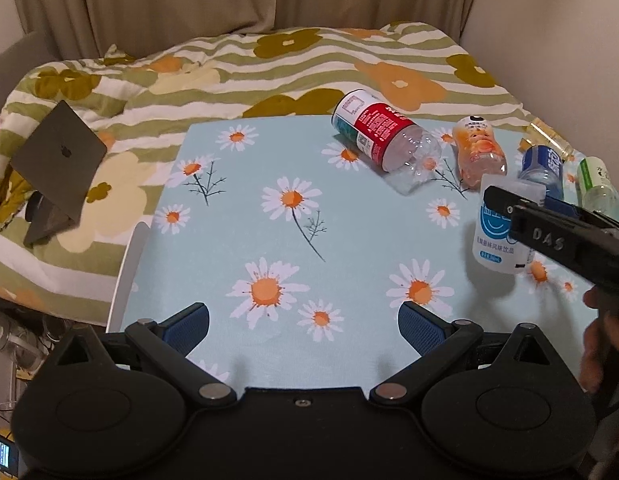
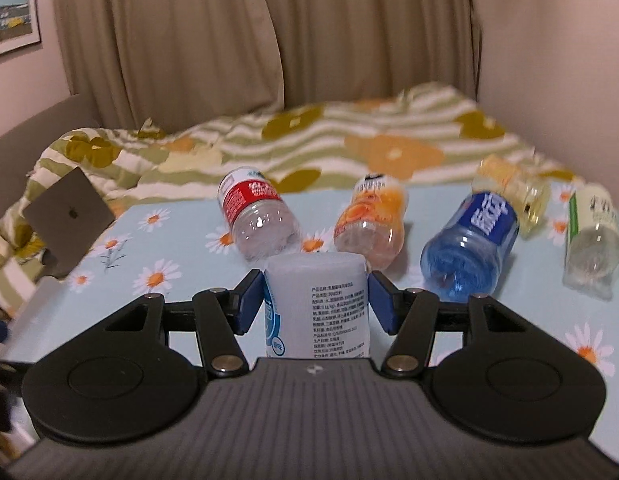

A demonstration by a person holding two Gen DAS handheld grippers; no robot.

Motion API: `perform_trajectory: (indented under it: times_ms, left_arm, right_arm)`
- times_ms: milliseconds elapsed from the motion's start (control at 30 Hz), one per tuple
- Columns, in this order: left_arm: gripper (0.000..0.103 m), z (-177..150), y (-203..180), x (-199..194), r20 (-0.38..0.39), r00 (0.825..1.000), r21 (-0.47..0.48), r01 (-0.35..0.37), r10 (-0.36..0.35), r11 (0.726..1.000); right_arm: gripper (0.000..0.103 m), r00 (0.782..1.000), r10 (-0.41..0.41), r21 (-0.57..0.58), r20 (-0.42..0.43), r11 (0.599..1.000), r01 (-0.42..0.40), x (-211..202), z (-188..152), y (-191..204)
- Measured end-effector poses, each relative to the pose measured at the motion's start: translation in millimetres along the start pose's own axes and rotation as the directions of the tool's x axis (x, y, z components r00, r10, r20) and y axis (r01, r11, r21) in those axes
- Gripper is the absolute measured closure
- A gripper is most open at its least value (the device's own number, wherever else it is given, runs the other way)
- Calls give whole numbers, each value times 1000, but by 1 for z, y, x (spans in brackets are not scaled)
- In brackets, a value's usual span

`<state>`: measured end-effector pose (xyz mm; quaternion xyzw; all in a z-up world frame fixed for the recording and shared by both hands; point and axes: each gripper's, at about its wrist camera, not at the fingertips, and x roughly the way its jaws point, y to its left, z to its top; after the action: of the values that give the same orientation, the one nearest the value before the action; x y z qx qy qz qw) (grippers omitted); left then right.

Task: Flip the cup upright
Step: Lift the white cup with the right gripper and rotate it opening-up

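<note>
Grey laptop (image 1: 59, 152) sits far left on the striped quilt (image 1: 269, 64), out of play. Left gripper (image 1: 303, 330) hovers over the daisy tablecloth (image 1: 237, 240), blue pads spread wide, nothing between them, well apart from the action. Red-label bottle (image 1: 383, 136) and orange bottle (image 1: 479, 152) lie on their sides at the far edge; blue bottle (image 2: 471, 244) and green-label bottle (image 2: 593, 236) likewise further right. White cup (image 2: 317, 304) is near right, clamped between the right gripper (image 2: 315, 302) pads, long axis running up and down across the fingers. My read: right hand owns the flip, since the cup is dead ahead in its grasp; can't tell which end is up.
</note>
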<state>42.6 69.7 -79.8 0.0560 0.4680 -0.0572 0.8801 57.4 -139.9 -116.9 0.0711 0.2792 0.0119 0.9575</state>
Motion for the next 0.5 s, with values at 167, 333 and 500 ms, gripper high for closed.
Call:
perform_trajectory:
  times_ms: [167, 333, 500]
  left_arm:
    - [0, -7, 2, 0, 10, 1000, -23, -1, 1, 1000]
    - [0, -7, -5, 1, 6, 1000, -5, -5, 5, 1000]
    - [0, -6, -11, 2, 3, 1000, -9, 15, -15, 1000]
  right_arm:
    - [29, 999, -24, -17, 48, 1000, 25, 5, -17, 5]
    - [29, 999, -19, -47, 41, 999, 21, -1, -24, 7]
    - [28, 1000, -1, -62, -9, 998, 1, -14, -25, 2]
